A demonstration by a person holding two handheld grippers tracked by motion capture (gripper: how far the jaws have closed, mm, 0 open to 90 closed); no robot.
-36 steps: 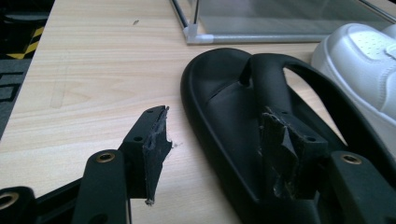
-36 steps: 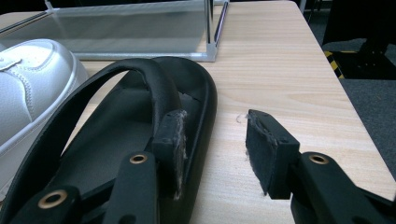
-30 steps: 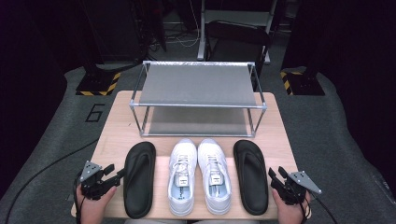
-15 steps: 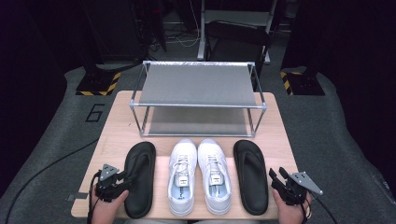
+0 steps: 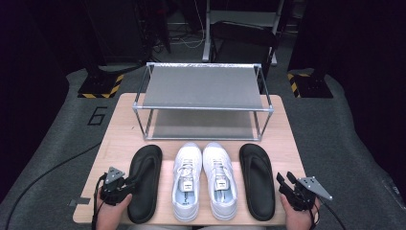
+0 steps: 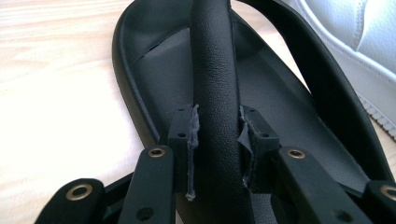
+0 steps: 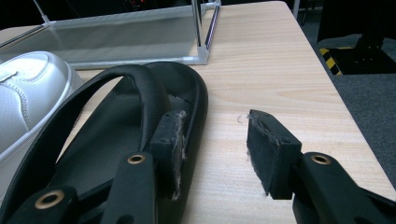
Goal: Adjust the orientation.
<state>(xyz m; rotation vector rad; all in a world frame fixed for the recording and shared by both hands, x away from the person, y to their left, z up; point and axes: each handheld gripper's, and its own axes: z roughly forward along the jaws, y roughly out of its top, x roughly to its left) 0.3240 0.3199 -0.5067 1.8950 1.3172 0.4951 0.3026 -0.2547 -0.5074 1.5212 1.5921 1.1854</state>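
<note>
1. High view: two black sandals flank white sneakers [image 5: 205,179] on the tabletop [image 5: 119,139] before a wire rack [image 5: 203,100], likely their destination. The left gripper [image 5: 125,184] sits on the left sandal [image 5: 143,184].
2. Left gripper view: its jaws, which have just been closing, clamp the left sandal's strap [image 6: 212,84], ready for lifting.
3. Right gripper view: the right gripper [image 7: 212,149] has open jaws straddling the right sandal's [image 7: 116,130] outer edge, gripping nothing.

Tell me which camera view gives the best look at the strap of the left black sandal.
The left gripper view: the strap runs up the middle, close and sharp, with the left gripper pads against both its sides. The high view shows the whole left black sandal, its strap small and dark. The right gripper view shows the other sandal.
</note>
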